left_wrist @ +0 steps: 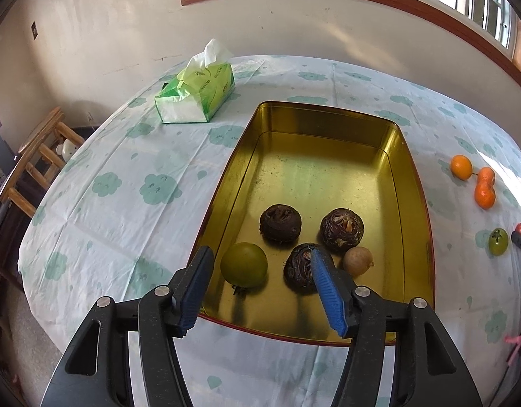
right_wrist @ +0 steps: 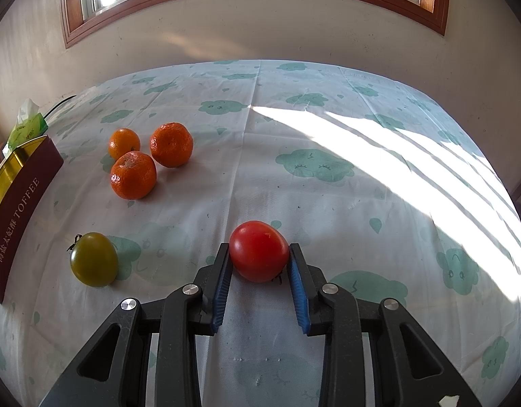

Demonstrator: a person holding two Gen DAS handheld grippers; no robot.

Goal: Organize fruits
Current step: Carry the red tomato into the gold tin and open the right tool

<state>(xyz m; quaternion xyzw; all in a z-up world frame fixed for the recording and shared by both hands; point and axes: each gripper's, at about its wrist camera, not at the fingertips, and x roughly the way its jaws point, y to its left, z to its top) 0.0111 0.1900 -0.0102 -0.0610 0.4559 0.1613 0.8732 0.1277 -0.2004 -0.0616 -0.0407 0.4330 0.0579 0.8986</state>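
Note:
In the left wrist view a gold tin [left_wrist: 413,183] holds a green tomato [left_wrist: 244,264], three dark brown round fruits [left_wrist: 280,223] and a small tan fruit [left_wrist: 358,261]. My left gripper [left_wrist: 260,254] is open and empty, just above the tin's near end. In the right wrist view my right gripper [right_wrist: 259,249] is shut on a red tomato [right_wrist: 259,251] at the tablecloth. Three oranges [right_wrist: 133,174] and a green tomato [right_wrist: 94,259] lie to its left on the cloth. The tin's red side [right_wrist: 19,210] shows at the far left.
A green tissue pack [left_wrist: 196,93] lies on the cloth behind and left of the tin. A wooden chair [left_wrist: 33,159] stands off the table's left edge. A wall with a window runs behind the table. Sunlight falls across the cloth's right side [right_wrist: 413,156].

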